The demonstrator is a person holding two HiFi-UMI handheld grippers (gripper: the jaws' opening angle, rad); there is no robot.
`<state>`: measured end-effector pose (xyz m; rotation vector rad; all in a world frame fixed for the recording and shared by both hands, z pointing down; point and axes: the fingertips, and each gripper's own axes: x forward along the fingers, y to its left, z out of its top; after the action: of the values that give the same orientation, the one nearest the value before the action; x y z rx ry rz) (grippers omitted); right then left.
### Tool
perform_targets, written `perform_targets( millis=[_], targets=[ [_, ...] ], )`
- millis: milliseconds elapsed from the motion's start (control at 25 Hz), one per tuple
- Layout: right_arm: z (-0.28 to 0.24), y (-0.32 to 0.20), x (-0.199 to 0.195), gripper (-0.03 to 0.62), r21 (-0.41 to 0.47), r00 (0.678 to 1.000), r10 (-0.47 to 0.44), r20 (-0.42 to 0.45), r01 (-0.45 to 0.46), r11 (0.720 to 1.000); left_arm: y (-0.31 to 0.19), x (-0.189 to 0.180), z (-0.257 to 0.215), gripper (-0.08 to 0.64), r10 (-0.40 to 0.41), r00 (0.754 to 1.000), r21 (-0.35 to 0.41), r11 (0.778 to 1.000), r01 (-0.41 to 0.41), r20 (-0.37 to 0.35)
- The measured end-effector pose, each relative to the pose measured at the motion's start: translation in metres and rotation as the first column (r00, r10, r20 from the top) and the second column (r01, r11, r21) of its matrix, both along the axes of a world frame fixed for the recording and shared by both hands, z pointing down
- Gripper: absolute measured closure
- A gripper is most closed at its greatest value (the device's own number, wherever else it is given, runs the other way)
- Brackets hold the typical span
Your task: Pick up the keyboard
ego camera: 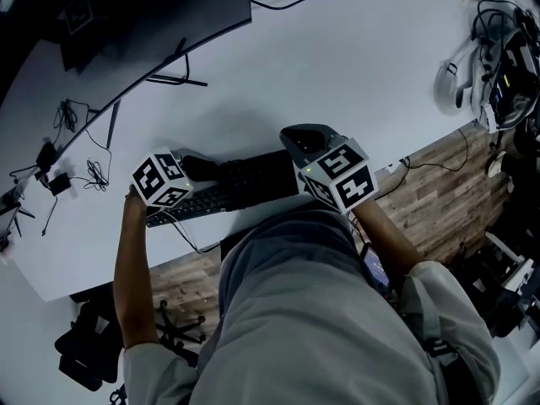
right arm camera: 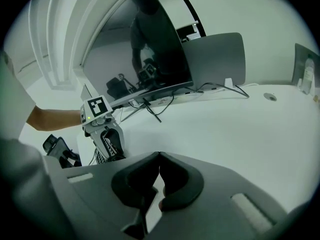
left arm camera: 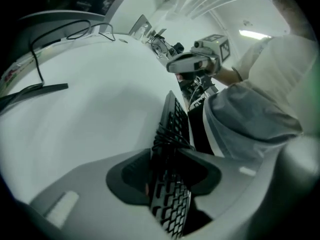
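Note:
A black keyboard [ego camera: 245, 184] lies along the near edge of the white table [ego camera: 337, 66]. My left gripper [ego camera: 198, 169] is at its left end. In the left gripper view the keyboard [left arm camera: 172, 129] stands on edge between the jaws with its cable bunched at the tips, and my left gripper [left arm camera: 167, 144] is shut on it. My right gripper [ego camera: 308, 137] hovers at the keyboard's right end. In its own view my right gripper [right arm camera: 160, 156] is shut, fingertips touching, with no thing clearly between them. That view shows the left gripper [right arm camera: 102, 134] with the keyboard [right arm camera: 107, 146] farther left.
A large dark monitor [ego camera: 152, 15] stands at the back left on a thin stand. Loose cables and adapters [ego camera: 84, 167] lie at the table's left. A headset and wired gear [ego camera: 489, 66] sit at the right edge. Wooden floor [ego camera: 439, 192] shows below the table edge.

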<state>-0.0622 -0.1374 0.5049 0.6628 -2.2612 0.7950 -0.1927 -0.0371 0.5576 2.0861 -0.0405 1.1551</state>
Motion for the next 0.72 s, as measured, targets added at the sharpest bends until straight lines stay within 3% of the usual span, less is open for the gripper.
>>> perform_targets(
  millis=[160, 360, 520, 720],
  targets=[
    [0.021, 0.018, 0.014, 0.544, -0.133, 0.998, -0.027, 0.059, 0.035, 0.990, 0.014, 0.007, -0.005, 0.560, 0.019, 1.000, -0.020, 1.000, -0.019, -0.007],
    [0.040, 0.051, 0.023, 0.453, -0.270, 0.982, -0.111, 0.152, 0.149, 0.951, 0.030, 0.011, -0.008, 0.560, 0.036, 0.999, -0.071, 0.997, -0.036, -0.001],
    [0.041, 0.086, 0.015, 0.349, -0.373, 0.931, -0.208, 0.299, 0.314, 0.873, 0.036, 0.010, -0.008, 0.560, 0.016, 1.000, -0.082, 0.996, -0.016, 0.004],
    [0.067, 0.116, 0.011, 0.298, -0.452, 0.900, -0.304, 0.313, 0.422, 0.786, 0.046, 0.012, -0.009, 0.560, -0.005, 1.000, -0.120, 0.993, 0.005, 0.001]
  ],
)
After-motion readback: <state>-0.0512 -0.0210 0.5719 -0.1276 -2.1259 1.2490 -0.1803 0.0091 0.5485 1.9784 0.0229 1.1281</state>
